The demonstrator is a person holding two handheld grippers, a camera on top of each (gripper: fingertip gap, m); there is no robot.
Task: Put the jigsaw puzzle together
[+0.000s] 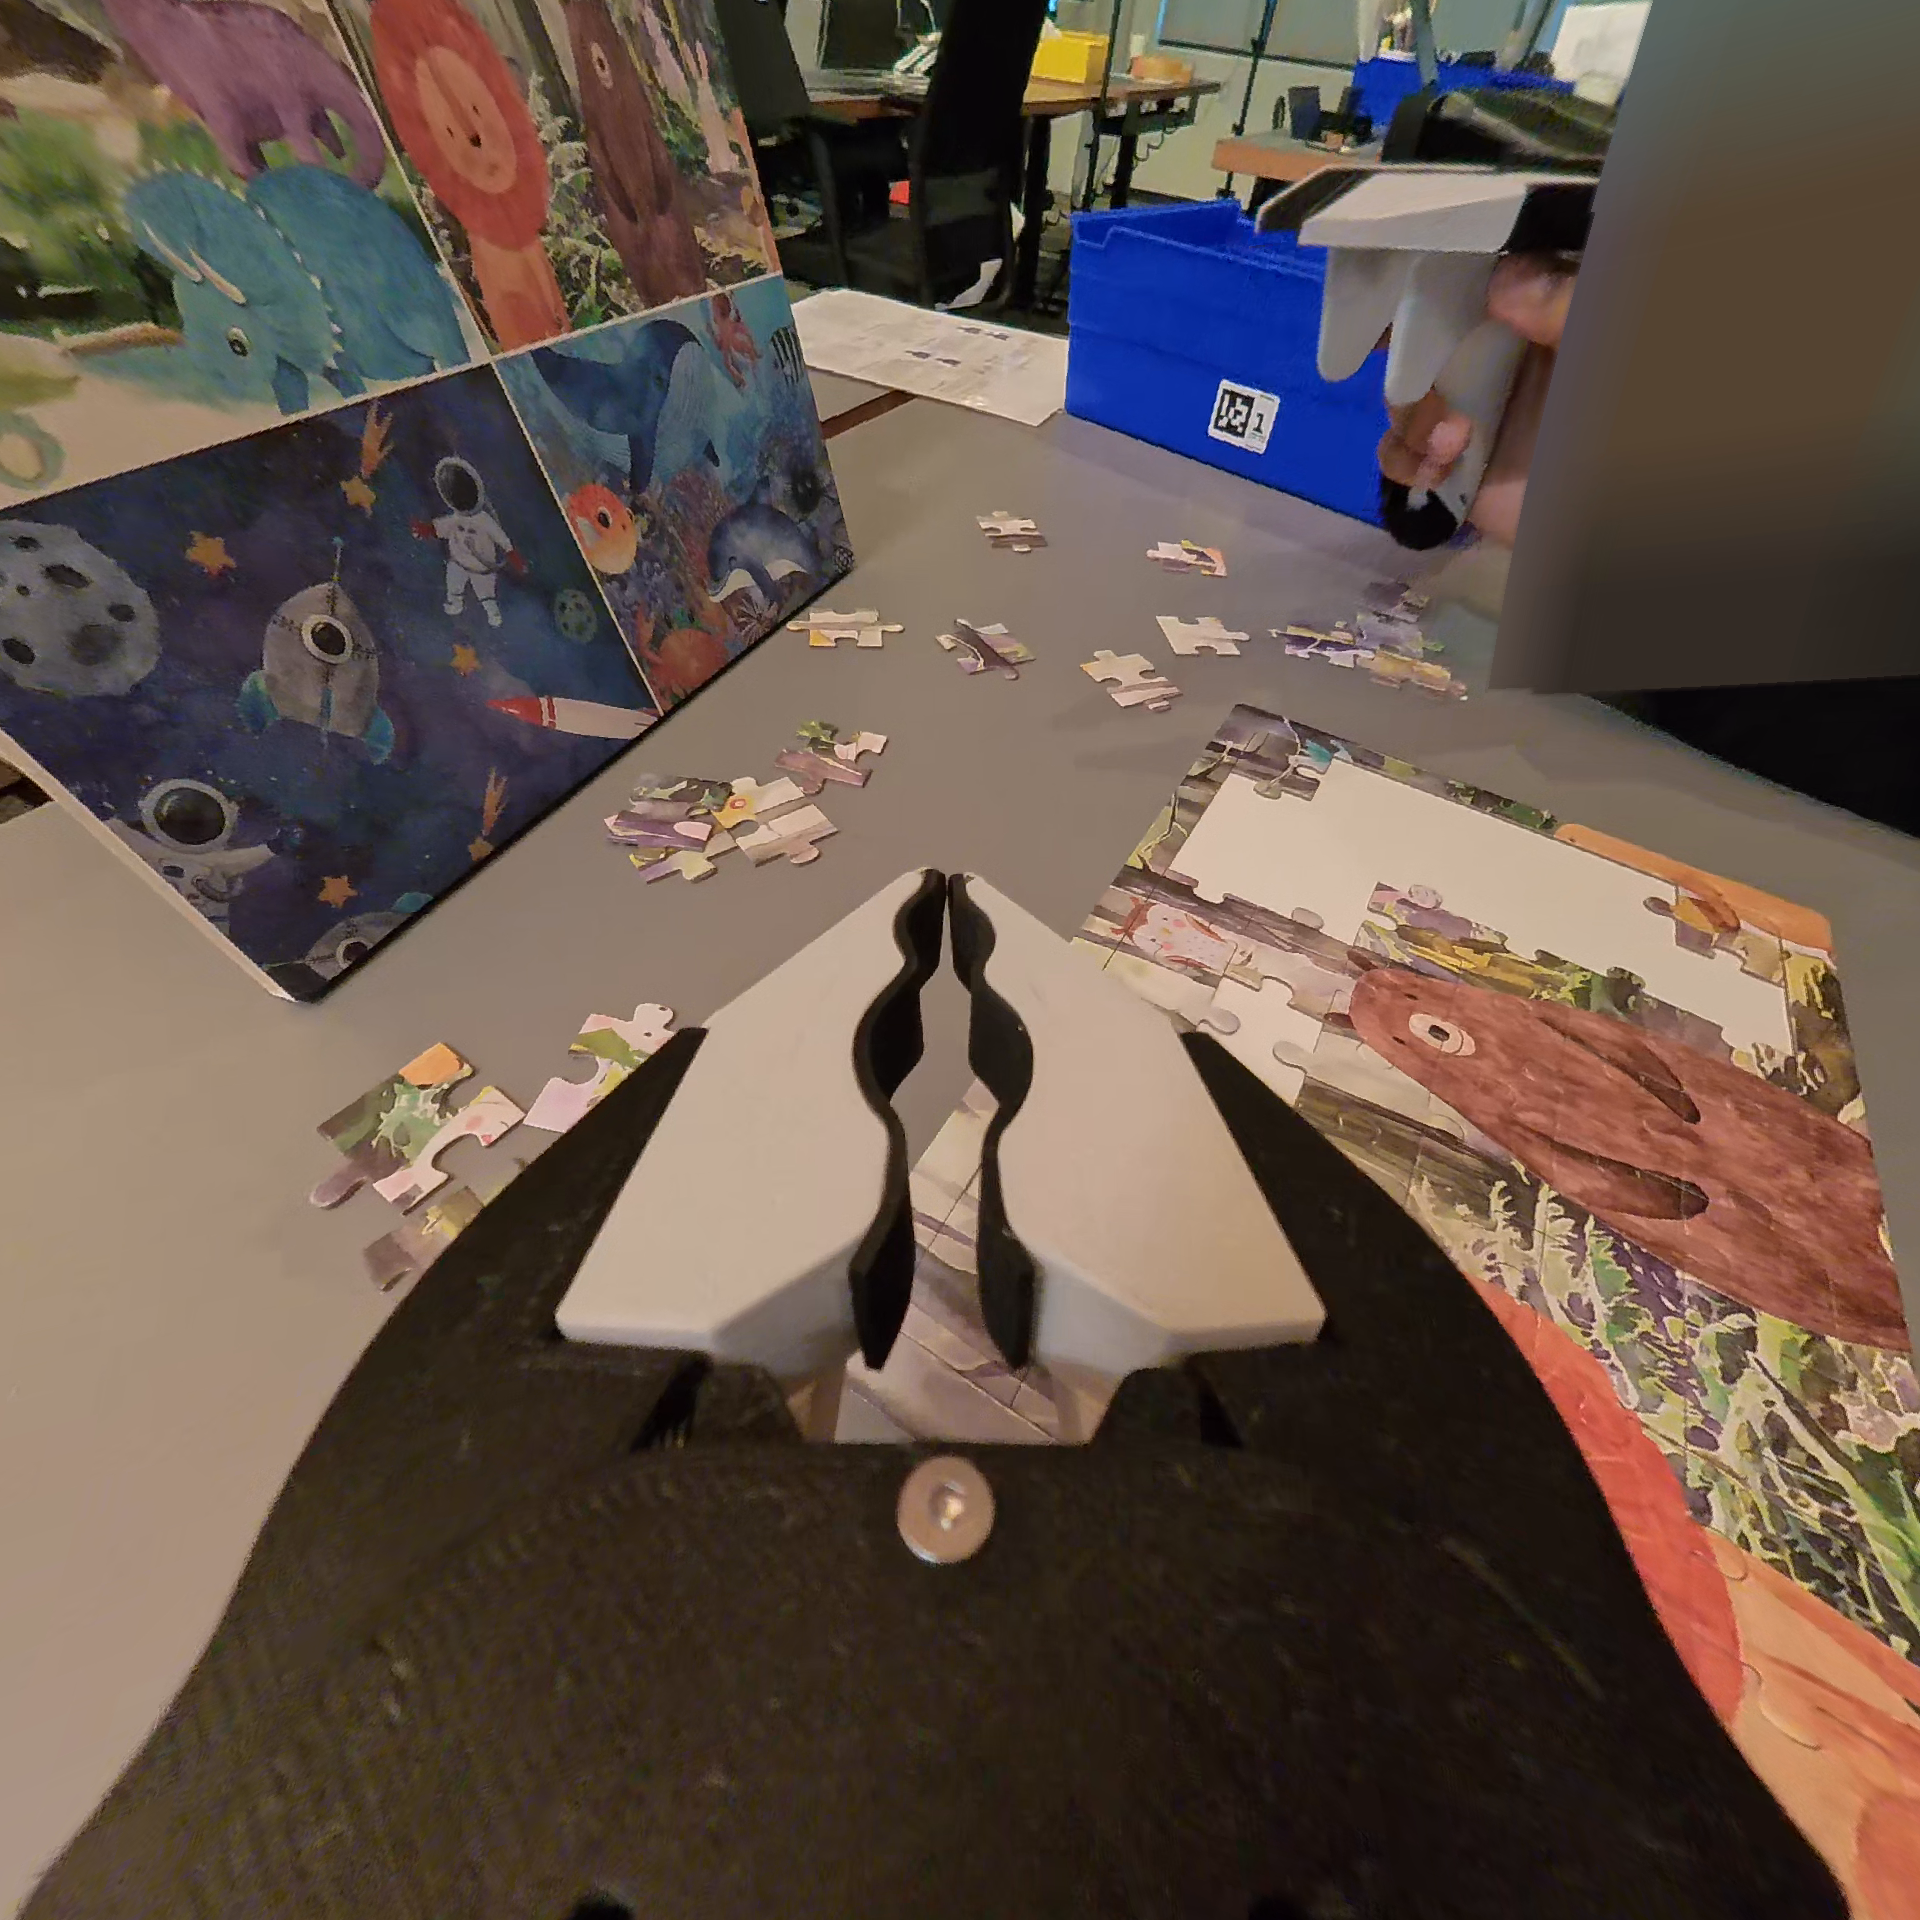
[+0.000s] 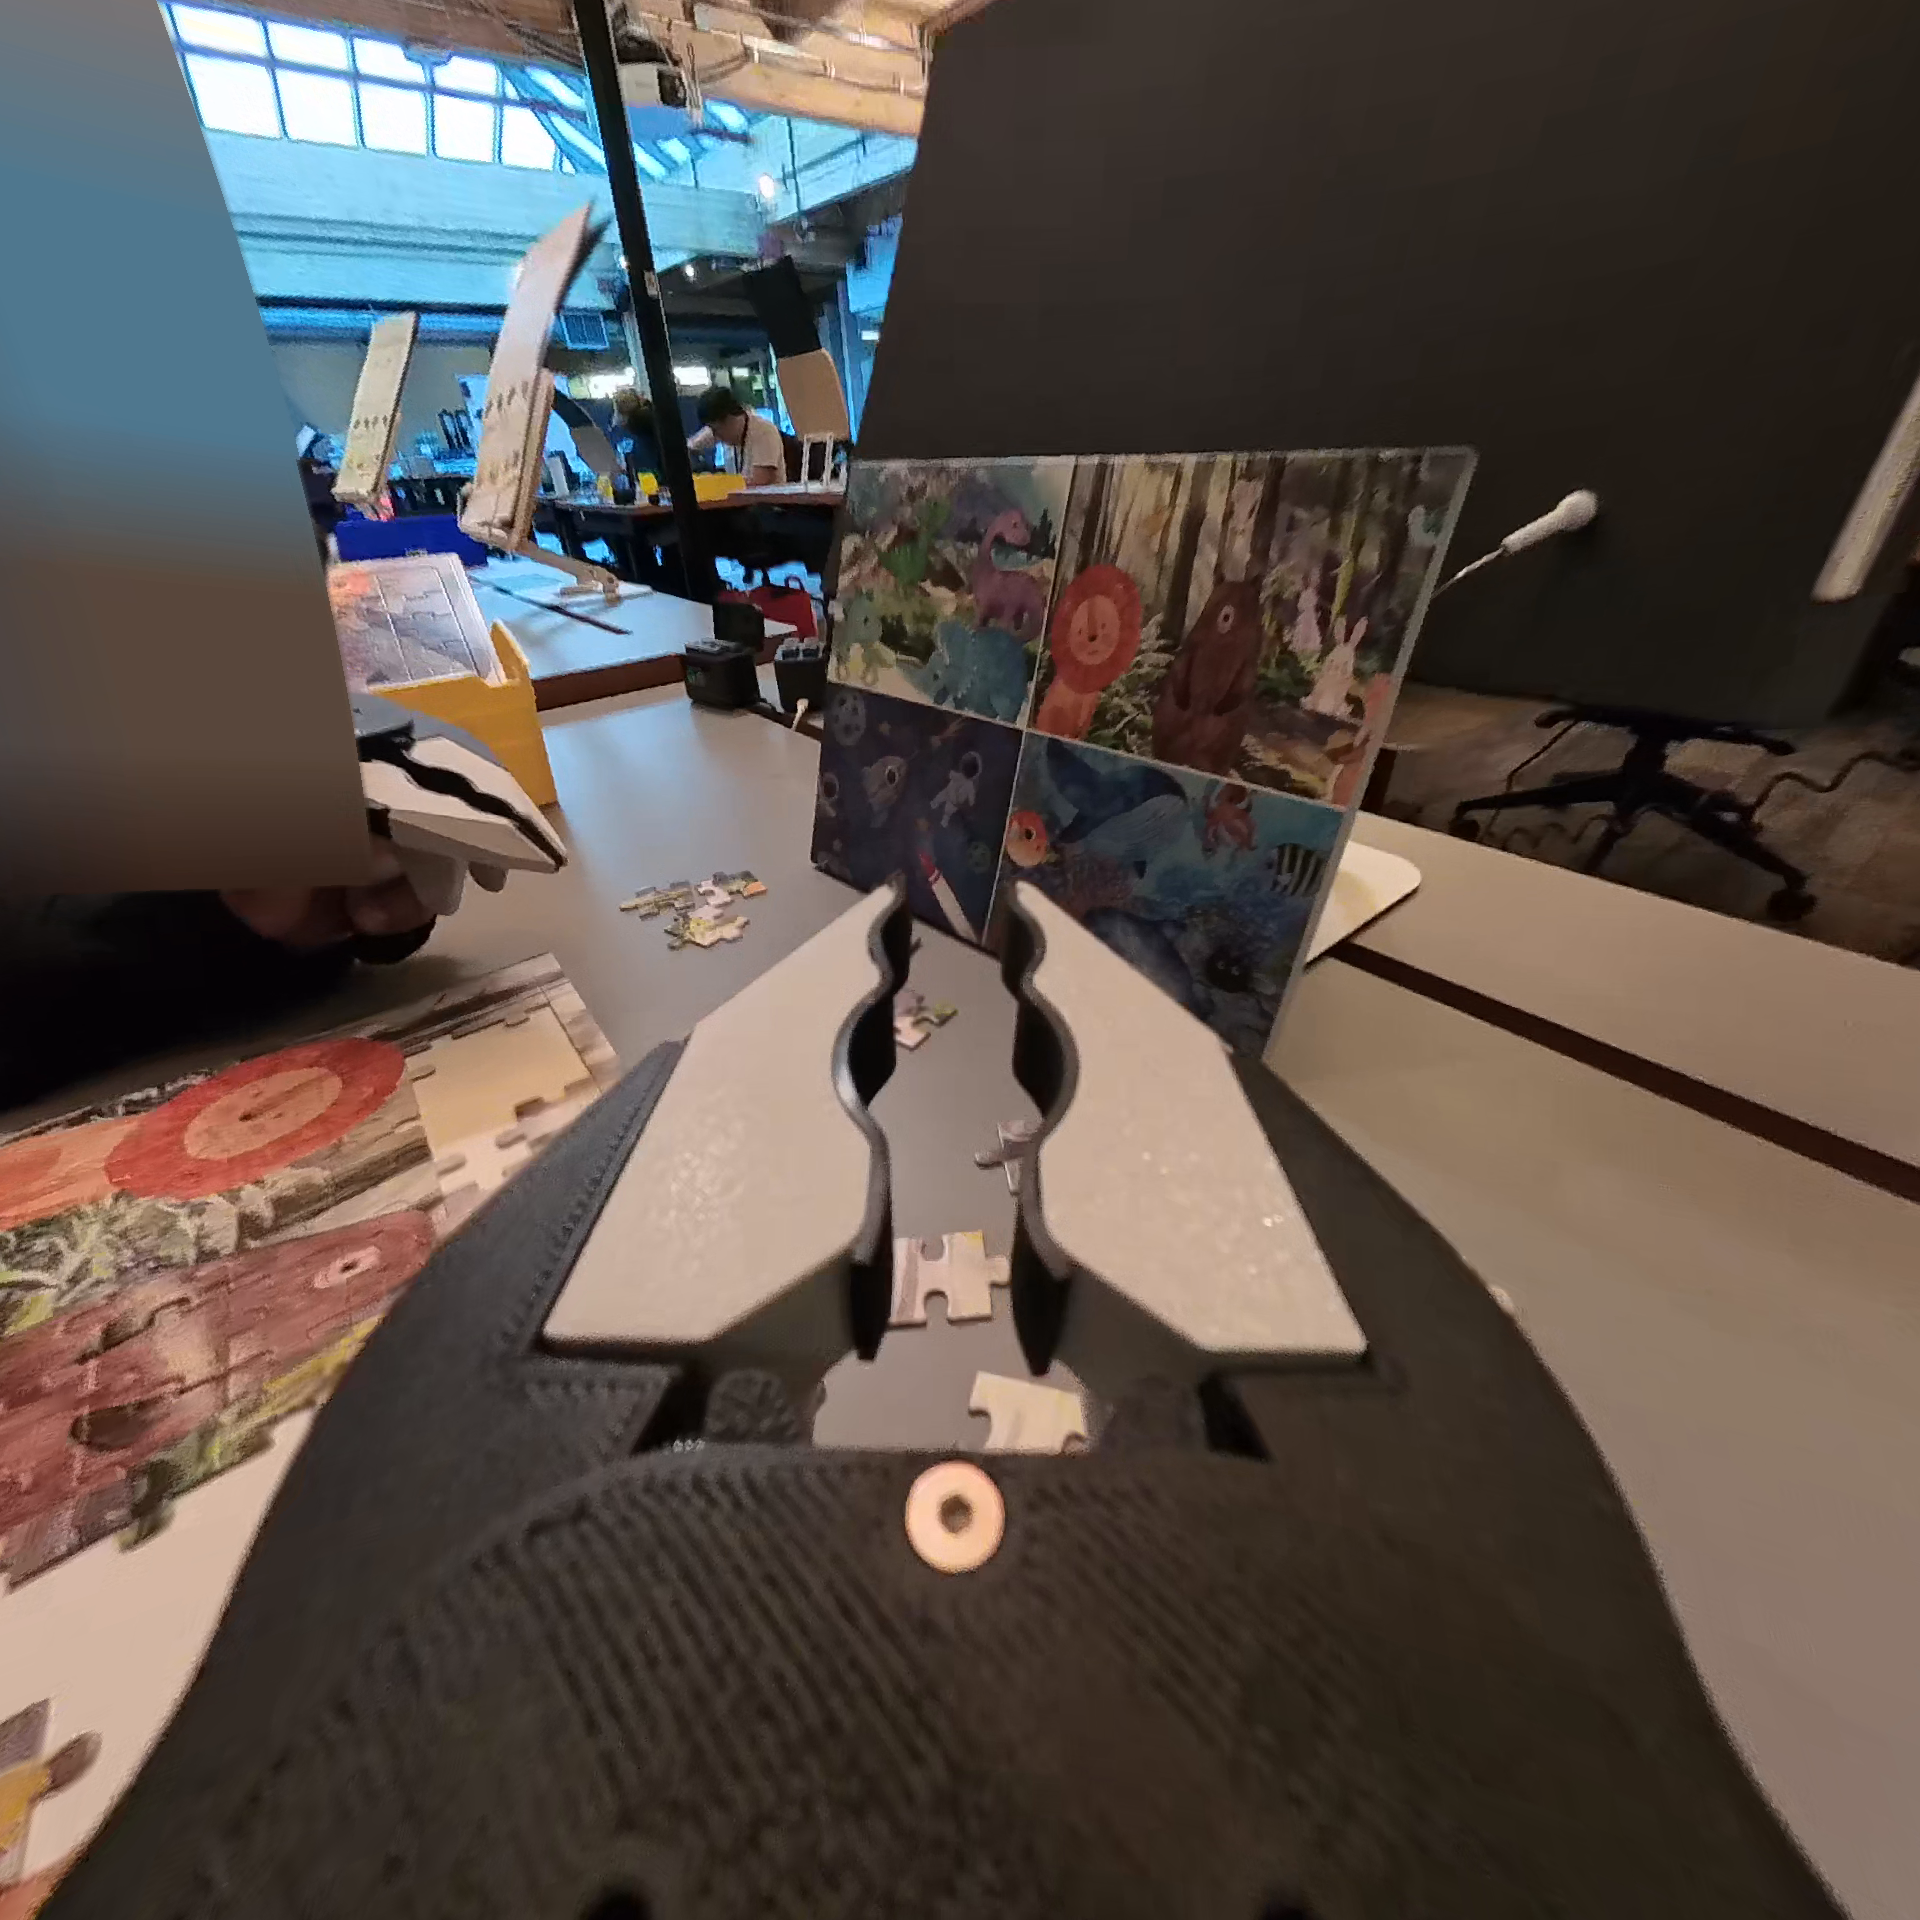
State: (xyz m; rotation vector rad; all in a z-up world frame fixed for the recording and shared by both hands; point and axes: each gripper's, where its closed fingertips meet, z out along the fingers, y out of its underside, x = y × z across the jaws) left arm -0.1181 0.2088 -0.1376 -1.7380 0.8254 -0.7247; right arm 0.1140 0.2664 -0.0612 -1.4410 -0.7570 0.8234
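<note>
A partly built jigsaw puzzle (image 1: 1621, 1122) with a brown bear and an orange lion lies on the grey table; its upper middle is bare white backing (image 1: 1455, 862). Loose pieces lie in a cluster (image 1: 727, 821), near my left gripper's left side (image 1: 416, 1132) and in a far row (image 1: 987, 649). My left gripper (image 1: 945, 883) is shut and empty, just above the puzzle's left edge. My right gripper (image 2: 956, 904) is open and empty over loose pieces (image 2: 945, 1278) on the table, right of the puzzle (image 2: 260, 1195). It also shows in the left wrist view (image 1: 1387, 369), held by a hand.
A picture board (image 1: 416, 582) with four animal and space scenes stands tilted at the left, also in the right wrist view (image 2: 1122, 727). A blue bin (image 1: 1195, 343) and a paper sheet (image 1: 925, 353) are at the back. A yellow bin (image 2: 488, 707) stands beyond my left gripper (image 2: 551, 852). Tip to tip, the grippers are about 25 cm apart. To the partly built jigsaw puzzle (image 1: 1621, 1122): left tips about 20 cm, right tips about 30 cm. Look for it in the right wrist view (image 2: 151, 1367) too.
</note>
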